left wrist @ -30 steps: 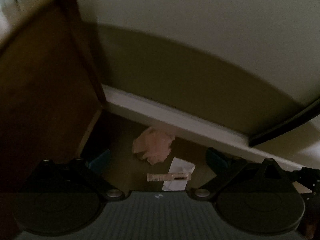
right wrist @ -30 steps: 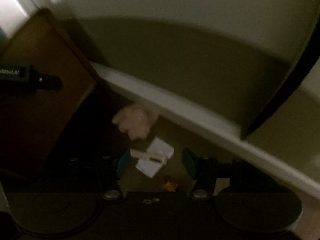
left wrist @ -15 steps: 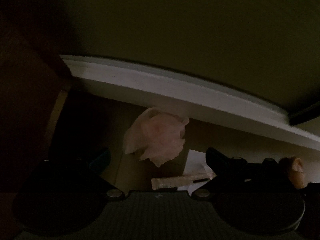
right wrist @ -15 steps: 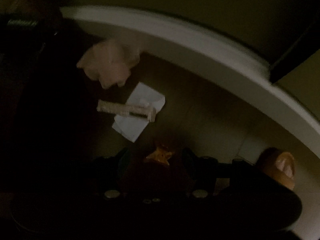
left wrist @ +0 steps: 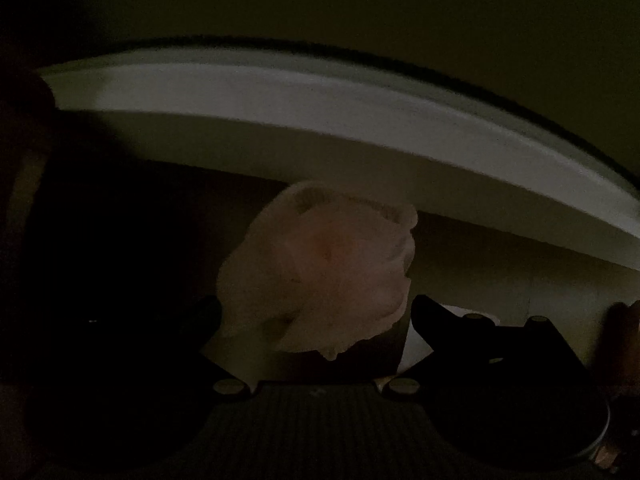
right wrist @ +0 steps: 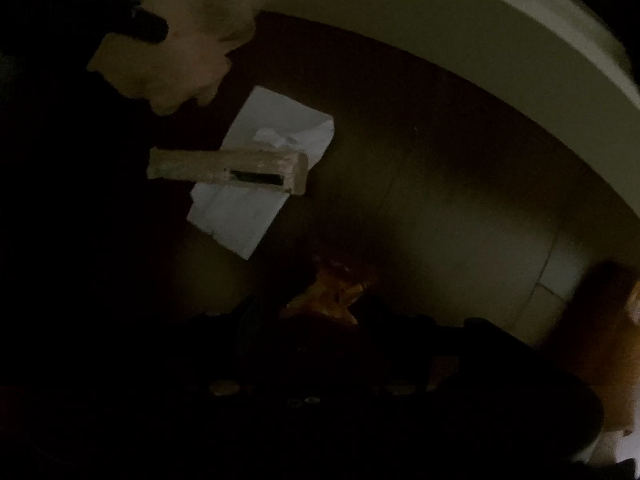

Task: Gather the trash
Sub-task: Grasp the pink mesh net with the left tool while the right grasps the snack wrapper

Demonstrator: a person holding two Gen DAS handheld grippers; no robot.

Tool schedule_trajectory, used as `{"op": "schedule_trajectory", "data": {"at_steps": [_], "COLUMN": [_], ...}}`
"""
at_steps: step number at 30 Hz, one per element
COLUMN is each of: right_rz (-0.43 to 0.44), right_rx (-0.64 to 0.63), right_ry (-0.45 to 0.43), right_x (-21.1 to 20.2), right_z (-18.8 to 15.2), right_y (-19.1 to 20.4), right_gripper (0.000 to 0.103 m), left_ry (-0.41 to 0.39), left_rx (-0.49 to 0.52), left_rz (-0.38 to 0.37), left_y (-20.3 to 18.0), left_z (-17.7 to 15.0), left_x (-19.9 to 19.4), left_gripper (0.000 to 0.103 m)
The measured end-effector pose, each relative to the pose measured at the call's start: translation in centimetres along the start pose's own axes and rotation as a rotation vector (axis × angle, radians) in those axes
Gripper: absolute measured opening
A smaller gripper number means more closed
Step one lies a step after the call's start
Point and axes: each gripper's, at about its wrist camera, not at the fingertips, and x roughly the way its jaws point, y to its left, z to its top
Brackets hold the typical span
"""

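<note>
Left wrist: left gripper (left wrist: pixel 316 316) was wide open, holding nothing; pink wad (left wrist: pixel 320 272) lay on floor between fingers, filling gap, contact unclear. White paper (left wrist: pixel 412 344) showed behind right finger. Baseboard (left wrist: pixel 360 116) ran beyond.

Right wrist: right gripper (right wrist: pixel 308 316) sat in deep shadow; opening could not be told. Orange scrap (right wrist: pixel 328 296) lay at fingertips. Farther out, tan wrapper (right wrist: pixel 228 168) lay across paper (right wrist: pixel 256 176); wad (right wrist: pixel 180 52) beyond, left gripper (right wrist: pixel 148 28) at it.
</note>
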Motion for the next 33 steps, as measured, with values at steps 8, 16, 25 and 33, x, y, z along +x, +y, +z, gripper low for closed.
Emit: {"op": "schedule_trajectory", "data": {"at_steps": [8,16,25,33], "right_rz": [-0.012,-0.013,-0.026,-0.05], "right_rx": [0.044,0.048,0.053,0.012], "right_ry": [0.029,0.04,0.052,0.02], "right_x": [1.8,2.2,3.0,1.1], "right_z": [0.8,0.6,1.2,1.5], "right_y": [-0.2,-0.3,-0.3,-0.4], "right_gripper": [0.056,0.054,0.027,0.023], "left_ry": [0.028,0.044,0.052,0.046], "left_rx": [-0.053,-0.12,-0.162,-0.167], "left_rz": [-0.037,-0.042,-0.074,-0.083], "left_y": [0.3,1.3,1.5,1.0], "left_z": [0.7,1.1,1.4,0.5], "left_x": [3.0,4.0,4.0,2.7], "left_gripper": [0.101,0.096,0.055,0.032]}}
